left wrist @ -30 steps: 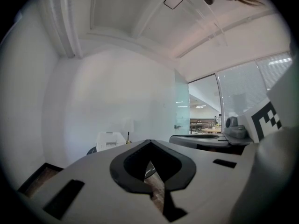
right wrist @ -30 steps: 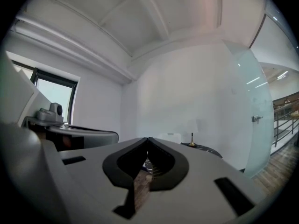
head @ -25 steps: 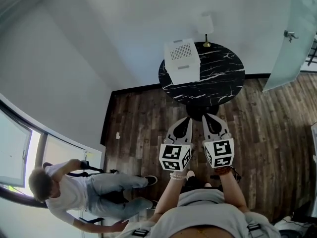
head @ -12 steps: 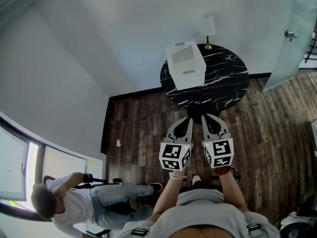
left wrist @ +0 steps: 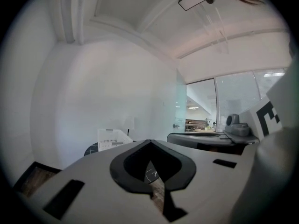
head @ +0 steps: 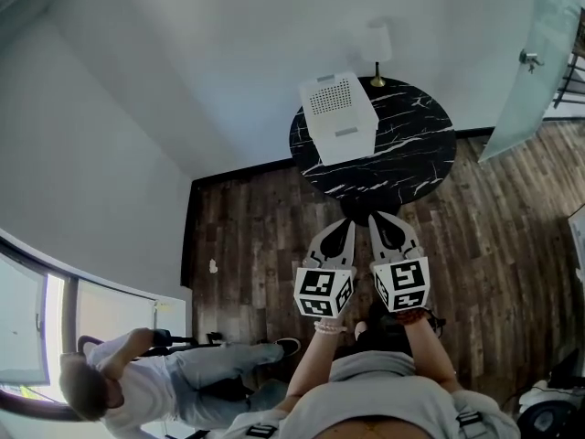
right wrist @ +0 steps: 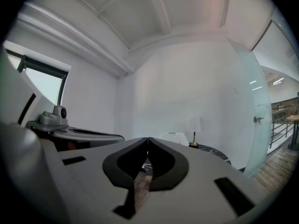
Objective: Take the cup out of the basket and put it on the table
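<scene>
A white perforated basket [head: 338, 117] stands on the left part of a round black marble table [head: 407, 158]. No cup shows in any view; the basket's inside is hidden. My left gripper [head: 345, 220] and right gripper [head: 383, 217] hang side by side over the wooden floor, short of the table's near edge, both shut and empty. Beyond the closed tips of the left gripper [left wrist: 149, 142], the left gripper view has the basket [left wrist: 112, 137] far off. Past the right gripper [right wrist: 148, 139] in its own view, the basket [right wrist: 174, 136] is small and distant.
A small lamp [head: 377, 48] with a white shade stands at the table's back edge against the white wall. A frosted glass door [head: 530, 62] is at the right. A person [head: 137, 382] sits on the floor at lower left by a window.
Both grippers stay shut and side by side, short of the table. The person at lower left has drifted down and left in the view.
</scene>
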`<state>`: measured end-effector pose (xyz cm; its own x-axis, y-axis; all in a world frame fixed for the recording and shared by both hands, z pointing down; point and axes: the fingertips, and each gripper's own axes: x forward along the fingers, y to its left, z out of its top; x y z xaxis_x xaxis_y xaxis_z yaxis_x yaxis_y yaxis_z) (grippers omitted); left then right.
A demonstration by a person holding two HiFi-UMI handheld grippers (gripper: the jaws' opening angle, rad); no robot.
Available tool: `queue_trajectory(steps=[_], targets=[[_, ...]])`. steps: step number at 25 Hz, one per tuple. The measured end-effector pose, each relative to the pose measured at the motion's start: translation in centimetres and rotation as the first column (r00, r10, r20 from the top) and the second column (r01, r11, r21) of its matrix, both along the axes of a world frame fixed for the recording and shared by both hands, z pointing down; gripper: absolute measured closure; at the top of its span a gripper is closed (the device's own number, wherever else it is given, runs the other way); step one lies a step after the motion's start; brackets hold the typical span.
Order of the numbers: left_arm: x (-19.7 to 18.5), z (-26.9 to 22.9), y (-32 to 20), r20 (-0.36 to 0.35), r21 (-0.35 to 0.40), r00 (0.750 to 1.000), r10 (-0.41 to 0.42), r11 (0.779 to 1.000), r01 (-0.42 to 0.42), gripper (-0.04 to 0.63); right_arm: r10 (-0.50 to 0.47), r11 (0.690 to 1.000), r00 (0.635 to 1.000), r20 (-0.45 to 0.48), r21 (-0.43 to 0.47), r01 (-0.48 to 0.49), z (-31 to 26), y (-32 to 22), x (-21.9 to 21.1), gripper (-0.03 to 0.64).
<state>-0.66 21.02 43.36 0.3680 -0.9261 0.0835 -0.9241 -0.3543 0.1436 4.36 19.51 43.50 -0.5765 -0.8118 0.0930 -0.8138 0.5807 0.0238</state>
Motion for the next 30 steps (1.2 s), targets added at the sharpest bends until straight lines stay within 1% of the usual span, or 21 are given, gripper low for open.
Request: queue_trajectory(steps=[7,16,23,30], targets=[[-0.7,0.5,-2.1,-0.01,-0.021,0.999,-0.032,0.999,0.032,0.589,-0.04,0.999,0.999,-0.004,-0.013,0.04,0.5,-1.9,-1.1,0.606],[-1.2,-0.5,-7.3,0.002,0.0,0.996,-0.088,0.996,0.088,0.589,-0.094,0.996,0.995,0.041,0.006,0.094,-0.3,-7.6,-1.6,0.606],[-1.6,-0.9,-11.4,0.029,-0.003,0.988,-0.153,0.988,0.153,0.589,-0.153,0.988,0.986,0.072,0.013,0.152,-1.1,-12.5,-2.2,0.606],[-1.5,-1.2,-14.2,0.047,-0.008,0.979,-0.199,0.98,0.199,0.589,-0.222,0.975,0.972,0.074,0.005,0.223,-1.1,-15.2,-2.7,0.606]])
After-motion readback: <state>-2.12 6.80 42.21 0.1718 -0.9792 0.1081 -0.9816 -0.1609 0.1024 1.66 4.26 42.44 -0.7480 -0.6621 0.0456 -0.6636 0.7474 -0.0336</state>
